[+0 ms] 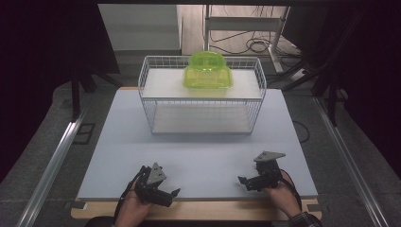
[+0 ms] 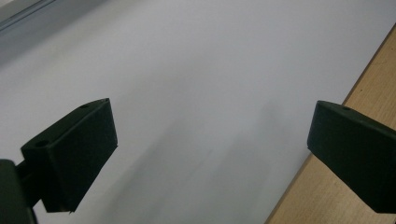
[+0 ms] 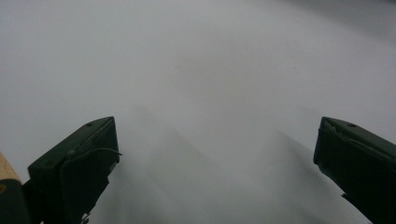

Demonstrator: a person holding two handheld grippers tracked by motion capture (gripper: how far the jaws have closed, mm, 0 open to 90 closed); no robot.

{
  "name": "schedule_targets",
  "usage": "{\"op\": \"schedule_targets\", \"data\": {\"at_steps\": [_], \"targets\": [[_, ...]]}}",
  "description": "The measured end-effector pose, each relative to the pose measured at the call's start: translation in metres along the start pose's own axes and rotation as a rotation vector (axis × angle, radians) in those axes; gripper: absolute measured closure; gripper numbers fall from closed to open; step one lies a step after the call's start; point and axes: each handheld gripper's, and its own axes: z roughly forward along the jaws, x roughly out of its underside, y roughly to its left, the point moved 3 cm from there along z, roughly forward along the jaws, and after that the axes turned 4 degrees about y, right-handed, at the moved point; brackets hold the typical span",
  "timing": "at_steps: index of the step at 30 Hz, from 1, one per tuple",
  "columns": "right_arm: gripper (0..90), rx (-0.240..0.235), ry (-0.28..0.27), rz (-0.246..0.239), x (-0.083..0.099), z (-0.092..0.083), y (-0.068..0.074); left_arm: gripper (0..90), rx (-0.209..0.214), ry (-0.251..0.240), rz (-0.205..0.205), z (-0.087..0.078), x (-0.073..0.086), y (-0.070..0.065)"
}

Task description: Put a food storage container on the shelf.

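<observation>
A translucent lime-green plastic container point(image 1: 208, 71) stands on the top shelf of a white wire rack point(image 1: 202, 97) at the far middle of the table. Near the front edge a person's hands hold both grippers low over the pale tabletop point(image 1: 198, 156). My left gripper point(image 1: 172, 193) is at front left, pointing right along the edge. Its jaws stand wide apart with nothing between them point(image 2: 210, 140). My right gripper point(image 1: 242, 181) is at front right, pointing left, also open and empty point(image 3: 217, 149).
The rack's lower shelf point(image 1: 201, 119) holds nothing. A wooden strip point(image 1: 198, 209) runs under the tabletop's front edge and shows in the left gripper view point(image 2: 327, 196). Metal rails point(image 1: 56, 156) flank the table. Cables and a desk frame point(image 1: 246, 28) lie beyond.
</observation>
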Motion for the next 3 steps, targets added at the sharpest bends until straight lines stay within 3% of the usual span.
{"op": "schedule_targets", "data": {"at_steps": [3], "targets": [[0.3,0.002,-0.003,-0.006,-0.0005,-0.0003,-0.0002,1.4,0.001,-0.001,-0.001,-0.0001,-0.0003,0.0004]]}}
